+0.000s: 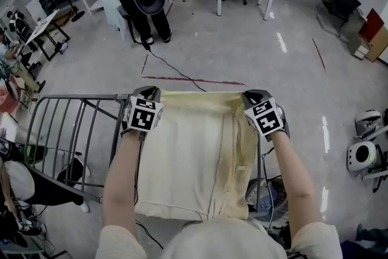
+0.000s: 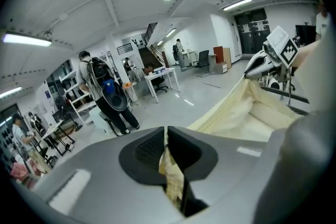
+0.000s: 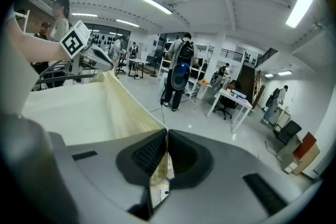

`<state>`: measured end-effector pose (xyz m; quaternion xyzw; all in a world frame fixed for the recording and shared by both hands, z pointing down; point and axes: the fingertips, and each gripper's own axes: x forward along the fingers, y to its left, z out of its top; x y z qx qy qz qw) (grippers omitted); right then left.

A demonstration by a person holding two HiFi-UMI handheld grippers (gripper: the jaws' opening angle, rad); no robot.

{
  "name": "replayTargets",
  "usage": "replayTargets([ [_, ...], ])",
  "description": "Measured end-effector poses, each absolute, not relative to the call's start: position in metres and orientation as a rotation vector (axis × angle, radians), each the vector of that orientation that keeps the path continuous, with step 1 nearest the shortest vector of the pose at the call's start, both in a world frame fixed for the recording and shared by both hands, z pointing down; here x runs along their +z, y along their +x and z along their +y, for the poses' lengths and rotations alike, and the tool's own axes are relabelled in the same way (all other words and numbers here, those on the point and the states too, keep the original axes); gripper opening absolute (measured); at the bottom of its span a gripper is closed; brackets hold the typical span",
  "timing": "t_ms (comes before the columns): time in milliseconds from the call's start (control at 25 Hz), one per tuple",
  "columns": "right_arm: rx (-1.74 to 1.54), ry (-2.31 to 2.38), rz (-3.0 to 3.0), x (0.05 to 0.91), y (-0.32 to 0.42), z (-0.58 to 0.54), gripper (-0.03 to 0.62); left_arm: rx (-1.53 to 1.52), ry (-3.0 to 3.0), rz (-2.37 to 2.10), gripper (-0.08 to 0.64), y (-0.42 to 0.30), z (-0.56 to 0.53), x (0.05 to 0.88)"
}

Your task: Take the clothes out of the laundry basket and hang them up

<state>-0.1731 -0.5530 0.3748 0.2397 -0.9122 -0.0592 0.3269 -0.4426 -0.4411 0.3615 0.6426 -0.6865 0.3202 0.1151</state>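
**Item 1: drying rack.** Grey metal rails, standing on the floor. The rails in sight to the left carry no clothes. This is the landmark for all entries below.

**Item 2: cream garment.** It is out of the basket and spread flat above the right end of the rack. Its far edge is pulled taut between the two grippers and the rest hangs back toward the person. Whether it already rests on the rails cannot be told.

**Item 3: left gripper.** It is at the garment's far left corner, just beside the rack's top rail. The jaws are closed on a fold of the cream cloth, which is pinched between the pads.

**Item 4: right gripper.** It is at the garment's far right corner, over the right end of the rack. The jaws are clamped on the cloth edge.

**Item 5: laundry basket.** It is probably the dark meshed thing partly seen to the right of the rack, under the garment's edge. Its contents are hidden.

**Status.** Judged early to midway through the task. One piece has been lifted and opened out but is not yet hung. It still has to be laid over the rails and released, and then any remaining pieces fetched from the basket.
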Motion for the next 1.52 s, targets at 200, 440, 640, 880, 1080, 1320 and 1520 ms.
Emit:
replayTargets([
  [200, -0.090, 0.680, -2.400, 0.362, -0.185, -0.599, 0.015, 0.992, 1.893, -2.147, 0.031, -0.459, -0.503, 0.328],
  [440, 0.007, 0.623, -2.387, 0.372, -0.196, -0.616, 0.017, 0.971, 1.859, -2.315, 0.033, -0.478, -0.565, 0.309],
  [640, 0.056, 0.679, -2.346, 0.389, -0.187, -0.625, 0.017, 0.867, 1.779, -2.286, 0.101, -0.479, -0.593, 0.331],
  [880, 0.108, 0.772, -2.305, 0.412, -0.172, -0.630, 0.127, 0.667, 1.782, -2.104, 0.301, -0.472, -0.589, 0.366],
  [1080, 0.133, 0.789, -2.322, 0.412, -0.168, -0.620, 0.141, 0.662, 1.793, -2.092, 0.301, -0.464, -0.569, 0.366],
  [1320, 0.132, 0.851, -2.361, 0.397, -0.155, -0.589, 0.130, 0.498, 1.834, -2.041, 0.267, -0.440, -0.532, 0.354],
  [1520, 0.146, 0.926, -2.436, 0.372, -0.133, -0.534, 0.102, 0.378, 1.886, -2.006, 0.160, -0.406, -0.478, 0.339],
])
